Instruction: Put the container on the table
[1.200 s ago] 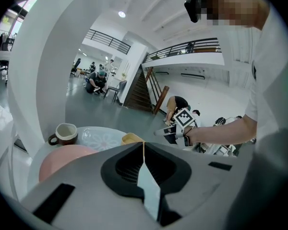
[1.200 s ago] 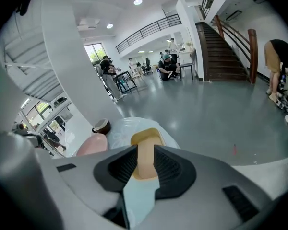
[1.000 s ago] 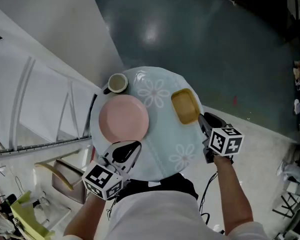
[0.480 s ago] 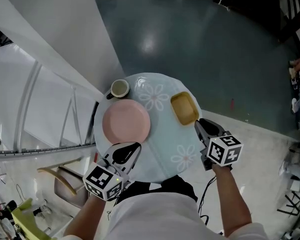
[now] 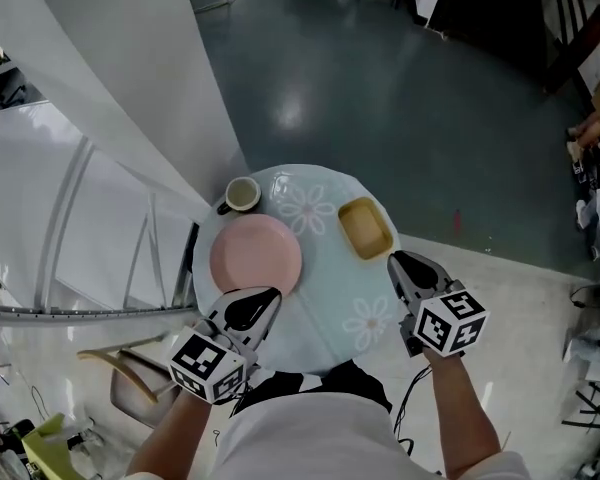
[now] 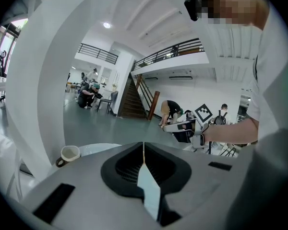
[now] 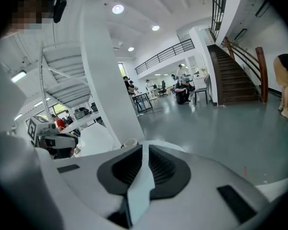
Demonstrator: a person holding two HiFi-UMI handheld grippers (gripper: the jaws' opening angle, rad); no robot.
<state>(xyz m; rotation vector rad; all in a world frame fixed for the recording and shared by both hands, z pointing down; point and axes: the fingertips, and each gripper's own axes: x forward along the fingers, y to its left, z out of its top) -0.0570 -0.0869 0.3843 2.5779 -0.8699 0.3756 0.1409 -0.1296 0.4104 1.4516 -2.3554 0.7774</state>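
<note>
Three things stand on the round bench (image 5: 325, 293): one pink plate (image 5: 256, 255), one yellow container (image 5: 365, 228), one mug (image 5: 242, 195). The left gripper (image 5: 252, 306) and the right gripper (image 5: 406, 268) are each pressed together, holding nothing.

Worktop (image 5: 325, 268) is printed pale blue with white flowers. Plate (image 5: 256, 255) is coloured plain pink, container (image 5: 365, 228) mustard yellow, cup (image 5: 242, 195) cream, floor (image 5: 380, 78) dark grey.

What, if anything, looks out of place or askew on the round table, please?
Nothing stands out. The yellow container lies flat on the table, apart from the pink plate; the cup stands upright, and nothing looks spilled.
</note>
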